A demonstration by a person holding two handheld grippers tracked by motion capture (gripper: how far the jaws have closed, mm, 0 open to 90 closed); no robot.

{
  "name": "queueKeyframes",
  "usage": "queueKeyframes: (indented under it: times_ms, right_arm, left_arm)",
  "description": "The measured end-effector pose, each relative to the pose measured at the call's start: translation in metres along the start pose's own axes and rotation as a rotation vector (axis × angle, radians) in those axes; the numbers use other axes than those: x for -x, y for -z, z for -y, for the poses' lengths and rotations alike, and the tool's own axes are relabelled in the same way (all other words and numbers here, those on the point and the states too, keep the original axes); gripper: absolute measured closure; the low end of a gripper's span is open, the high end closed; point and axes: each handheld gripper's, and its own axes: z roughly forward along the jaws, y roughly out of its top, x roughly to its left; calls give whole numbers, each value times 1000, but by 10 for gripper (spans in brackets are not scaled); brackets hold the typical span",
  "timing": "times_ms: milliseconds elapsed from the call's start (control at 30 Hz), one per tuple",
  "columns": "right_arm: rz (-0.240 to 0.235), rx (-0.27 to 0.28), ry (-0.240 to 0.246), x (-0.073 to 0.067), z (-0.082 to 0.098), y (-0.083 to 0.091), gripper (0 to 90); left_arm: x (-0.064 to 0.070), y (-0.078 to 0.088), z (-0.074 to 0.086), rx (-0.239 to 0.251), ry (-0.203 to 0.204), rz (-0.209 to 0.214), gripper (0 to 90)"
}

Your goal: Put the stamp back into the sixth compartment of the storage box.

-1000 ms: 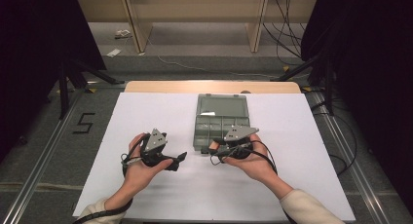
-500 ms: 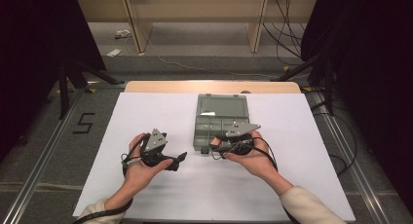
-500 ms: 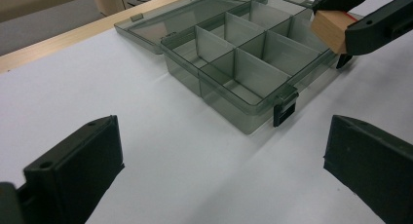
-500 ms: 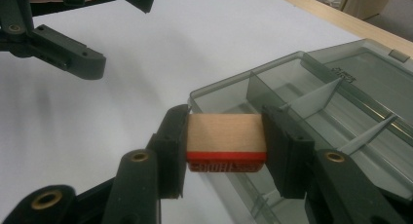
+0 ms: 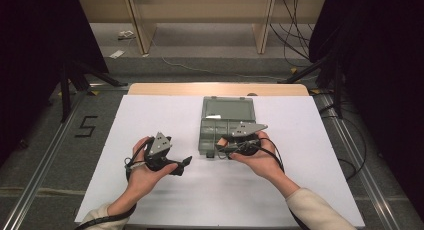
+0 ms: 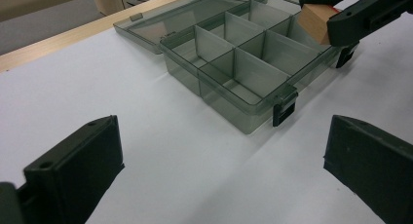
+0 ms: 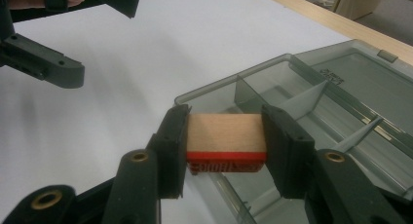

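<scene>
Wooden stamp block [image 7: 226,142], pale wood with a red base, is clamped between the two black jaws of the right gripper [image 7: 226,148], held just above the near edge of a smoky clear compartment box [image 5: 226,130]. That box sits open on the white table [image 5: 150,115], its lid lying flat behind it and its divided cells bare. Off to the left, the left gripper [image 5: 184,165] rests low over the table with its jaws spread wide, holding nothing.
</scene>
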Motion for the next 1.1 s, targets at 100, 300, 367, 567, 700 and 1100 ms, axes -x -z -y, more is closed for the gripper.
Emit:
queueKeyframes:
  times_ms: [100,300,367,567,700,1100]
  right_arm:
    - [1,-2,-5,2,0,0,559]
    - [5,-1,-13,5,-1,-3,560]
    - [8,-2,-15,6,-1,-4,560]
    - [14,-3,-19,8,-1,-5,560]
    - [16,-3,-19,10,-2,-6,560]
    - [18,-6,-24,12,-3,-10,560]
  left_arm:
    - [0,0,0,0,0,0,0]
    - [0,0,0,0,0,0,0]
    - [0,0,0,1,0,0,0]
    - [0,0,0,-1,-1,0,0]
    - [0,0,0,1,-1,0,0]
    - [0,0,0,0,-2,0,0]
